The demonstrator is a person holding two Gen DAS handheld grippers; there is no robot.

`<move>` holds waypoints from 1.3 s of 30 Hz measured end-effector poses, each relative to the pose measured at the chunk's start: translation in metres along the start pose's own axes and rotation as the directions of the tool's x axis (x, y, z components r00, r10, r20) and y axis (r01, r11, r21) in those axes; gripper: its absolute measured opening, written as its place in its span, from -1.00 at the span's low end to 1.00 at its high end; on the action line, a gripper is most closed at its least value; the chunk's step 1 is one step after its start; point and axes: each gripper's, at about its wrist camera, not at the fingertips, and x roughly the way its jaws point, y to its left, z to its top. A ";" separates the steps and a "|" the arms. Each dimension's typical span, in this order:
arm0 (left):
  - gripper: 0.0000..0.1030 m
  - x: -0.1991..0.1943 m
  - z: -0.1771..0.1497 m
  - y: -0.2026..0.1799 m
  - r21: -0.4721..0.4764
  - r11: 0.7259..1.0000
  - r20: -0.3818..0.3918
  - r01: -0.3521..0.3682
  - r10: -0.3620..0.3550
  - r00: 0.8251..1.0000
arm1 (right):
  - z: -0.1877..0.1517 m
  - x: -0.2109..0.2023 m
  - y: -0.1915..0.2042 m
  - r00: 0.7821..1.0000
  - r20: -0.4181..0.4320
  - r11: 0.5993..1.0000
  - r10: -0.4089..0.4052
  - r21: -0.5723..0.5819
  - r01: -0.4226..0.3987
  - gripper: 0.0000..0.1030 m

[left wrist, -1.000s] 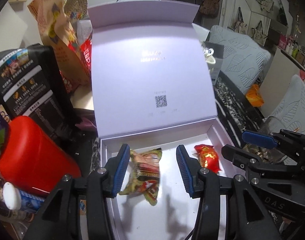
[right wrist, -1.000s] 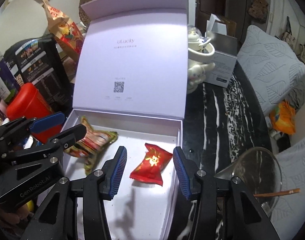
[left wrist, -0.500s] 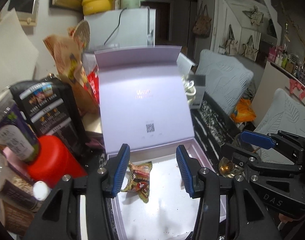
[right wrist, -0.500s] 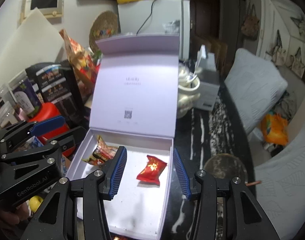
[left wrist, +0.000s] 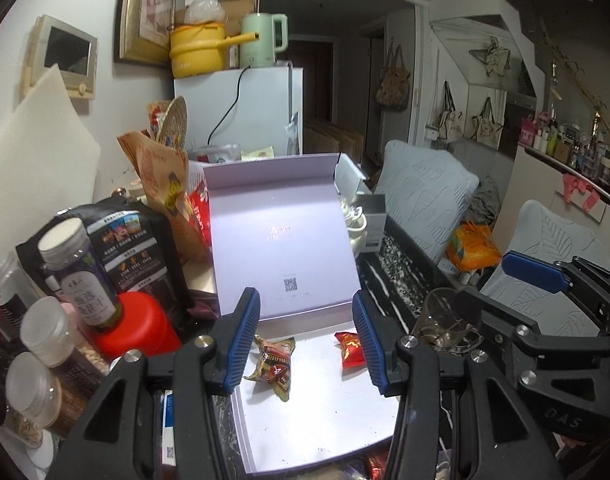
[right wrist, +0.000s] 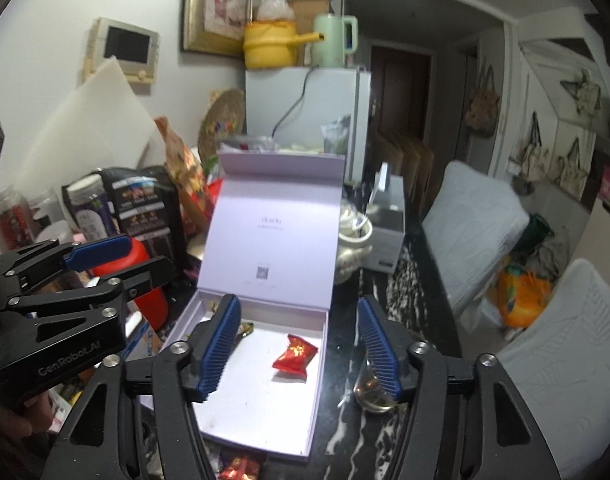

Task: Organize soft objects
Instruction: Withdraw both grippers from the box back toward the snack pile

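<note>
One open lilac gift box (left wrist: 281,236) holds two snack packets: a brown-green packet (left wrist: 273,364) on its left and a red packet (right wrist: 295,357) on its right. The left gripper (left wrist: 307,340) and right gripper (right wrist: 301,350), both spread wide and empty, have pulled back higher above the box than a second ago.

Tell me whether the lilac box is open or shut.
Open: the lilac box has its lid standing upright behind the tray, two snack packets lying inside.
</note>
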 end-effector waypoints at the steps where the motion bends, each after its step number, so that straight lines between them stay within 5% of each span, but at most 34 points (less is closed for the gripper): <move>1: -0.08 -0.005 0.001 -0.001 0.001 1.000 0.006 0.001 -0.001 1.000 | 0.000 -0.007 0.001 1.000 0.013 1.000 0.000 -0.001 0.000 0.28; 4: -0.05 -0.020 0.001 -0.003 0.002 1.000 0.025 0.004 -0.004 1.000 | -0.001 -0.028 0.003 0.999 0.049 1.000 -0.004 -0.001 0.004 0.47; 8: 0.93 -0.041 -0.001 -0.002 -0.007 1.000 0.083 -0.009 0.010 0.997 | -0.003 -0.052 0.005 0.995 0.099 1.000 -0.025 -0.003 0.026 0.66; 9: 0.99 -0.048 -0.002 -0.002 -0.006 1.000 0.113 -0.022 0.023 0.993 | -0.004 -0.059 0.006 0.993 0.110 0.999 -0.034 -0.002 0.035 0.71; 19: 0.99 -0.092 -0.011 -0.006 0.028 0.999 0.176 -0.035 0.029 0.984 | -0.022 -0.111 0.005 0.982 0.183 0.999 -0.045 0.038 0.039 0.98; 39: 0.99 -0.134 -0.076 -0.024 0.066 0.997 0.140 0.035 -0.044 0.989 | -0.088 -0.157 0.015 0.983 0.178 0.994 -0.049 0.102 0.032 0.99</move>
